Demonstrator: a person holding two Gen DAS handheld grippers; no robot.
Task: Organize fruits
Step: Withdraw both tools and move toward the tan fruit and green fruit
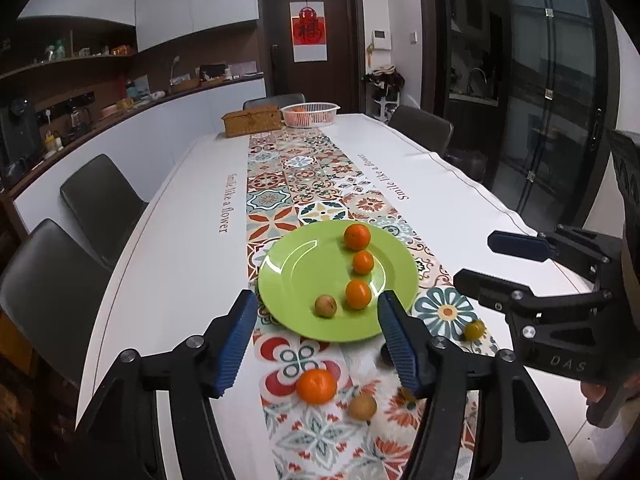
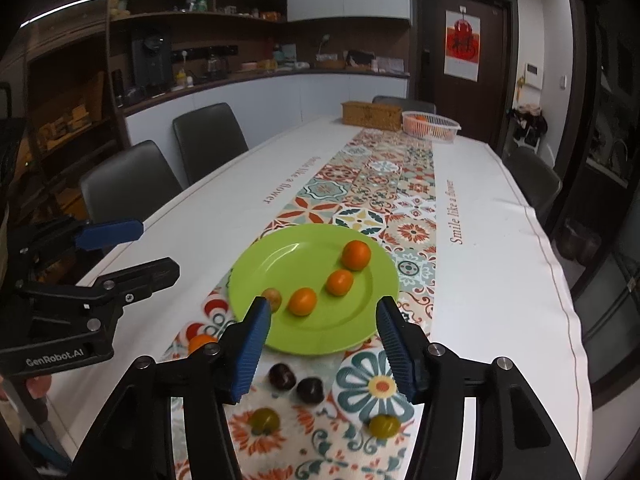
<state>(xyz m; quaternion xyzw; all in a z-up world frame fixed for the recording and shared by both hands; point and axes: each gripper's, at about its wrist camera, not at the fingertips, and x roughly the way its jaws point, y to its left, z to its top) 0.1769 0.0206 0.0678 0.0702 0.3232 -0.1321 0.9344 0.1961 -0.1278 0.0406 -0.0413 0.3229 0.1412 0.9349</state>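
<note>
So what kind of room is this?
Probably a home dining room joined to a kitchen: a long dining table with chairs around it, and a counter holding kitchen appliances under shelves.

Wicker box (image 1: 251, 121), patterned runner (image 1: 296, 184), dark chairs (image 1: 100, 200), door (image 1: 310, 36)

Bright fruit on a lime-green plate (image 1: 304, 264)

Three oranges (image 1: 357, 236) and one tan-brown fruit (image 1: 325, 306) sit on it; the runner (image 1: 280, 184) down the white tablecloth (image 1: 180, 240) has tile and flower patterns in red, teal and cream. Two dark maroon fruits (image 2: 282, 376) and two olive-yellow ones (image 2: 265, 420) lie nearby.
</note>
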